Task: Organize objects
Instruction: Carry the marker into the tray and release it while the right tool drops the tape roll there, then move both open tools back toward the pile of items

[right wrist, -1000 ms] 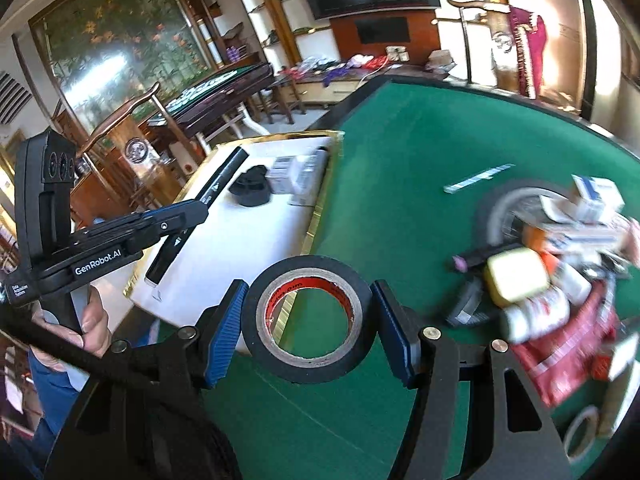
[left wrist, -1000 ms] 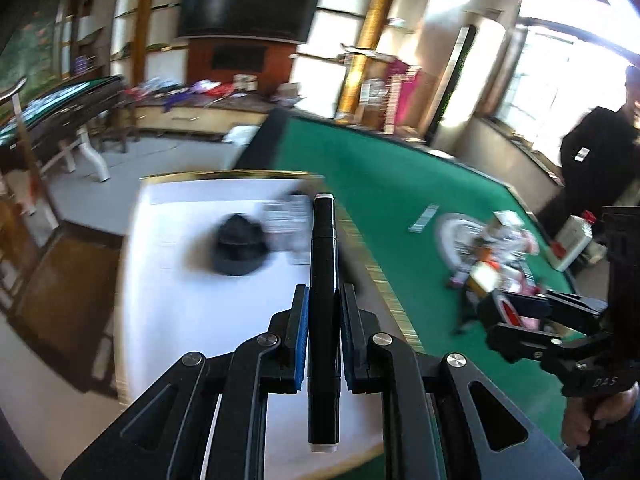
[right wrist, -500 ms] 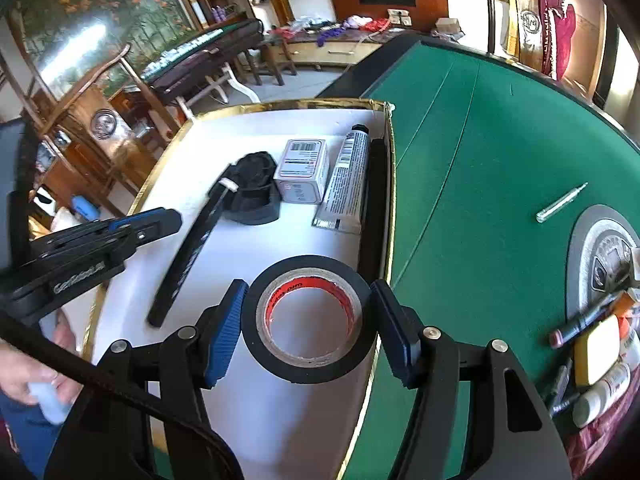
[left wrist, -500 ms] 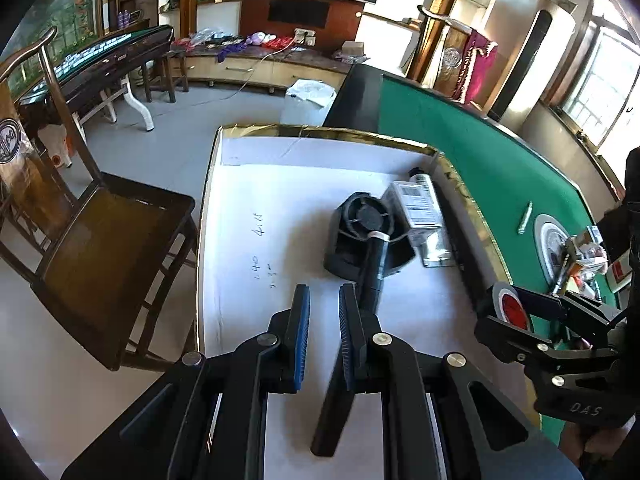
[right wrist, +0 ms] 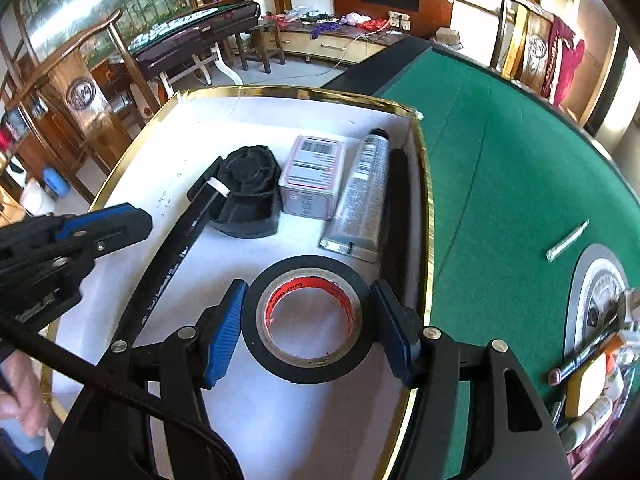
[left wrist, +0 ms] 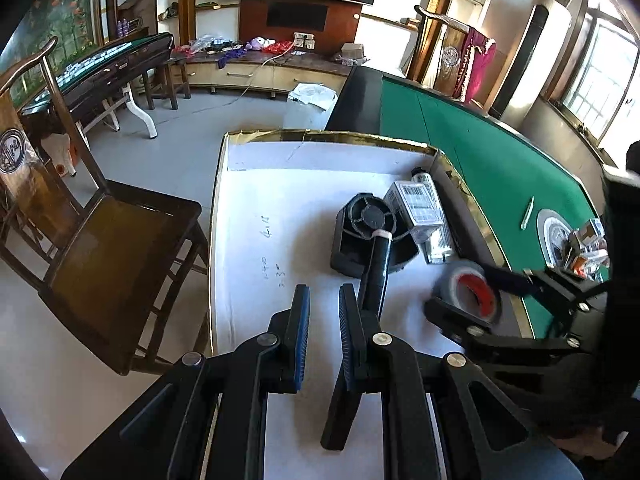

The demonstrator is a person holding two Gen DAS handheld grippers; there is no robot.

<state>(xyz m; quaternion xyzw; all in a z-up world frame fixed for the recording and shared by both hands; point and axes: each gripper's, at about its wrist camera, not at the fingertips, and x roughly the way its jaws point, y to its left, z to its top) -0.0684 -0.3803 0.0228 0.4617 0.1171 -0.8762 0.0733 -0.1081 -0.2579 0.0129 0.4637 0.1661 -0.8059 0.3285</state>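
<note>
A white tray with a gold rim (left wrist: 320, 136) holds a black round piece (left wrist: 368, 224), a barcoded box (left wrist: 418, 204) and a silver tube (right wrist: 360, 196). A long black pen (left wrist: 376, 276) lies in the tray, its far end resting on the round piece. My left gripper (left wrist: 324, 296) hovers just left of the pen; its jaws are nearly together with nothing between them. My right gripper (right wrist: 308, 312) is shut on a black tape roll (right wrist: 304, 268) with a red inner core, low over the tray's near right part.
The green felt table (right wrist: 500, 160) lies right of the tray, with a silver stick (right wrist: 568, 240) and a pile of bottles and packets (right wrist: 600, 368) on a round plate (right wrist: 592, 292). A wooden chair (left wrist: 112, 248) stands left of the tray.
The pen has left my left gripper and now lies in the tray against the round piece. My right gripper carried the tape from over the green felt to low over the tray.
</note>
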